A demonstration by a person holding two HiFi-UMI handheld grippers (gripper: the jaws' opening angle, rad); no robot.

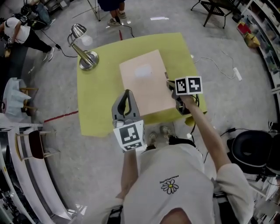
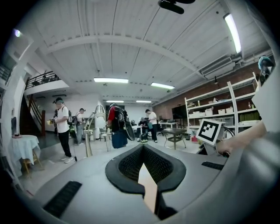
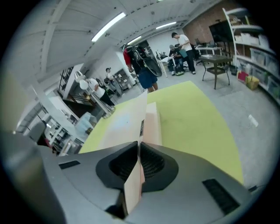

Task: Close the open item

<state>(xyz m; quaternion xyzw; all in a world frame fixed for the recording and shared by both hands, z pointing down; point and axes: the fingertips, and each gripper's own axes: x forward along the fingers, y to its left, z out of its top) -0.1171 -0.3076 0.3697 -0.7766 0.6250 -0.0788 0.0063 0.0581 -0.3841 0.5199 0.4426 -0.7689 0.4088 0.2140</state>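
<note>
We see a bench [image 1: 96,100] under a yellow-green cover. A silver desk lamp [image 1: 83,50] stands on the bench's far left corner, and a black cord [image 1: 65,55] runs from its base across the floor. A strip of red tape [image 1: 61,116] lies on the floor left of the bench. Right of the bench we find a white power strip [image 1: 237,73] and, farther off, shelves [image 1: 267,39]. Beyond the bench's far right corner stands a black chair [image 1: 216,8]; beyond its far left, a crouching person [image 1: 22,33]. A round black seat [image 1: 251,148] sits off the bench's near right side.
</note>
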